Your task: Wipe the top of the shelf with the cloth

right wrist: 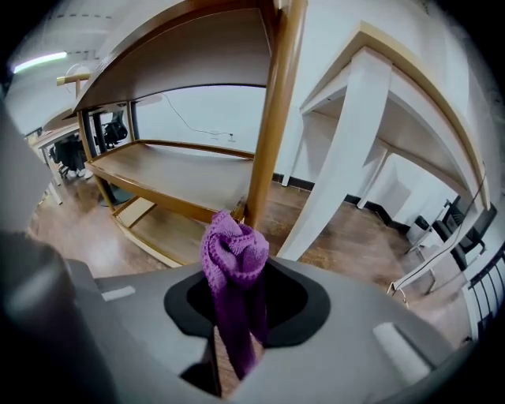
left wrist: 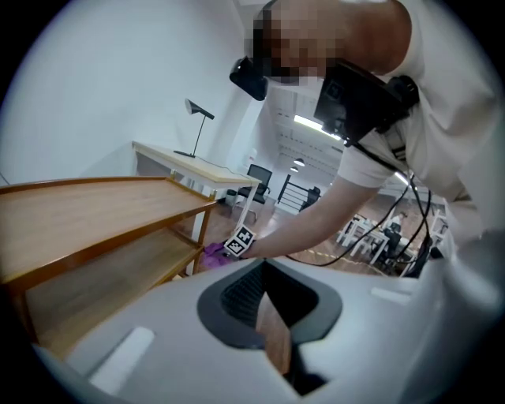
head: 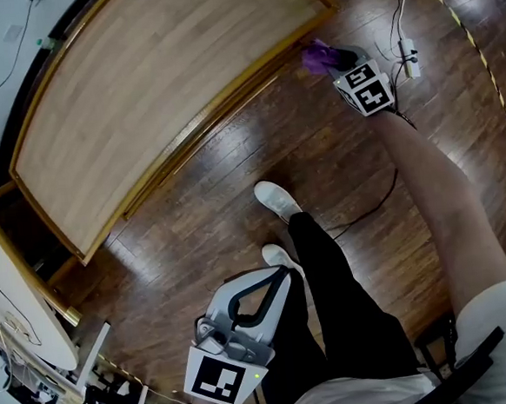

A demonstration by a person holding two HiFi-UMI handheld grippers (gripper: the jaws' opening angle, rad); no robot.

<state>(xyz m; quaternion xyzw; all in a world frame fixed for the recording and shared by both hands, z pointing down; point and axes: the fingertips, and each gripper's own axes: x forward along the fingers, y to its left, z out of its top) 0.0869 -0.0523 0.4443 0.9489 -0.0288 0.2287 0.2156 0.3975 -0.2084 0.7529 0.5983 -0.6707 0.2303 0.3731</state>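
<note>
The wooden shelf's broad top (head: 166,99) fills the upper left of the head view. My right gripper (head: 340,64) is low by the shelf's right end, shut on a bunched purple cloth (head: 322,57). In the right gripper view the cloth (right wrist: 233,260) sticks up between the jaws of the right gripper (right wrist: 237,319), close to a shelf post (right wrist: 272,118) and below the top board. My left gripper (head: 281,275) hangs by my legs, shut and empty. The left gripper view shows the left gripper (left wrist: 268,316), the shelf top (left wrist: 87,209) and the distant cloth (left wrist: 213,254).
Dark wood floor lies around the shelf. Cables (head: 399,11) and a power strip (head: 410,58) lie beyond my right gripper, beside a yellow floor line (head: 487,74). My white shoes (head: 277,199) stand mid-floor. A white desk (right wrist: 379,95) stands right of the shelf.
</note>
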